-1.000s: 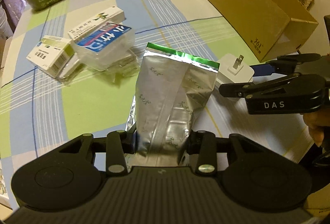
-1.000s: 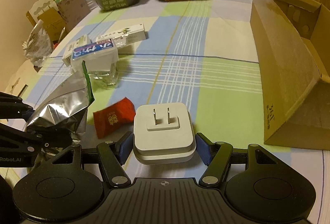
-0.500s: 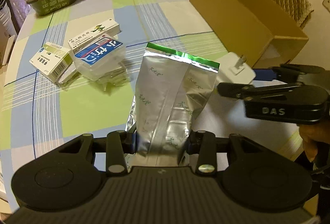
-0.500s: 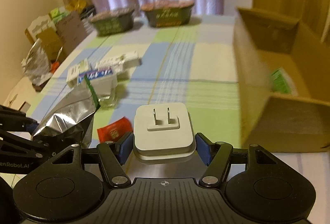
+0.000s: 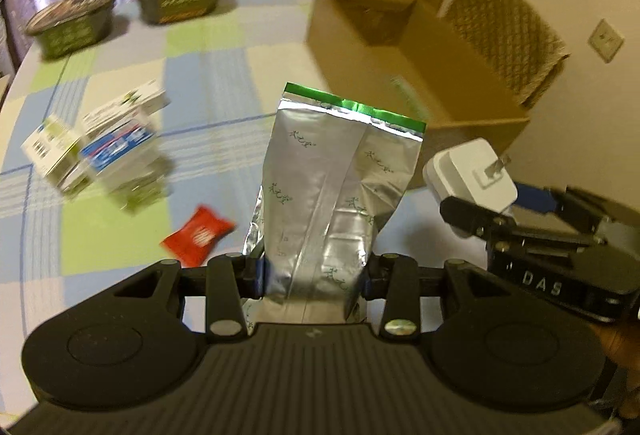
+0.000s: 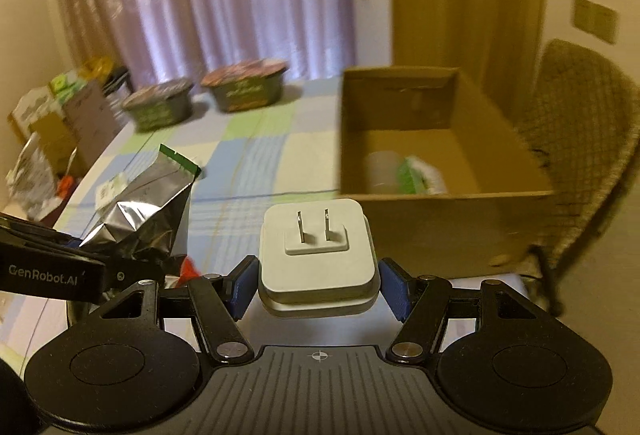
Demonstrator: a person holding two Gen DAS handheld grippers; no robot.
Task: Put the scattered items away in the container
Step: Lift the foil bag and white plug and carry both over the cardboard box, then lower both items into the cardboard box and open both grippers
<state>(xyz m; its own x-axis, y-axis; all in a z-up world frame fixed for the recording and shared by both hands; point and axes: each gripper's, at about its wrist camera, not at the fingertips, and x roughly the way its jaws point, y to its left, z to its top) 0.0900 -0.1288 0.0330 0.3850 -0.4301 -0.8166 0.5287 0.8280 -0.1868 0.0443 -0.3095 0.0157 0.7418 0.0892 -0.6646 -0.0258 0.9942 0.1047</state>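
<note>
Above the checked surface (image 5: 208, 83), the right tool (image 6: 318, 277) gripped a white plug (image 6: 317, 255) and the left tool (image 5: 314, 275) a silver pouch (image 5: 332, 187), long axis upright; the cardboard box (image 6: 440, 207) lay ahead, nearer the right tool.

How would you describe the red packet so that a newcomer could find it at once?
On the checked tablecloth, look just left of the silver pouch held by the left gripper. The red packet lies flat there, the only red thing near the white boxes.
</note>
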